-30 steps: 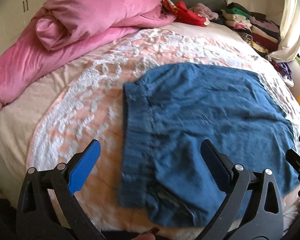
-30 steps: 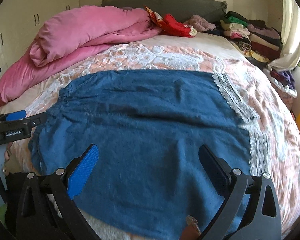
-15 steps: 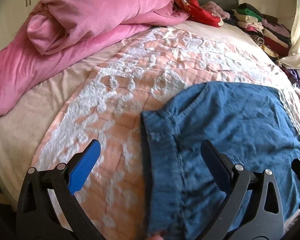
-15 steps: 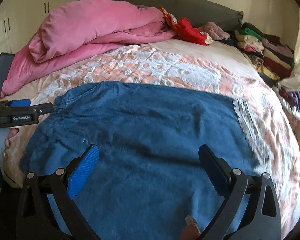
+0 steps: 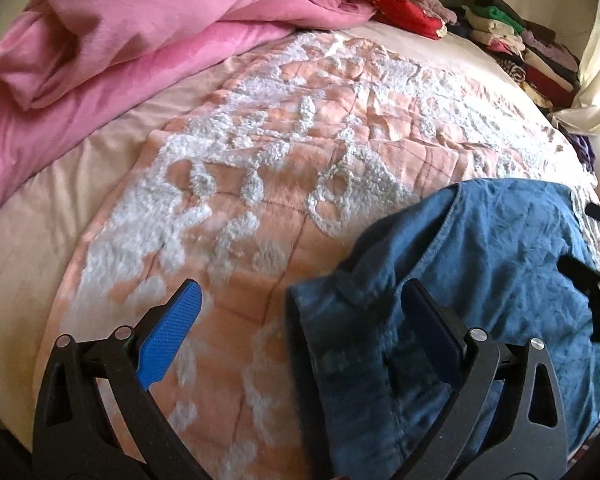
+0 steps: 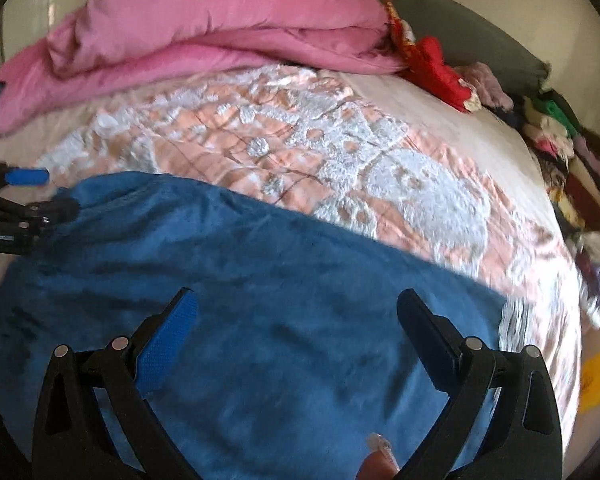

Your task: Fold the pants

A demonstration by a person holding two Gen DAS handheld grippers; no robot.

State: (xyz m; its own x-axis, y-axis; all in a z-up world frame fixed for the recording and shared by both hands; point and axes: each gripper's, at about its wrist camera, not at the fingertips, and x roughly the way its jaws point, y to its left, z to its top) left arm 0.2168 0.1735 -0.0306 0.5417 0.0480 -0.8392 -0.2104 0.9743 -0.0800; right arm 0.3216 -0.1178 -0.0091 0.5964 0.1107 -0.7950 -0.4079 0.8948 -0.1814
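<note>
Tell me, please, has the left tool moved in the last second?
Yes. The left tool has pushed forward over the bed toward the pink duvet, which now looms larger and nearer, while the blue pants have slid to the lower right.

Bright daylight, motion blur, fisheye-warped edges.

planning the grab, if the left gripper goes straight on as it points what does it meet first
Probably the gathered waistband edge of the blue denim pants, which lies between the open left gripper's fingers; depth is unclear.
</note>
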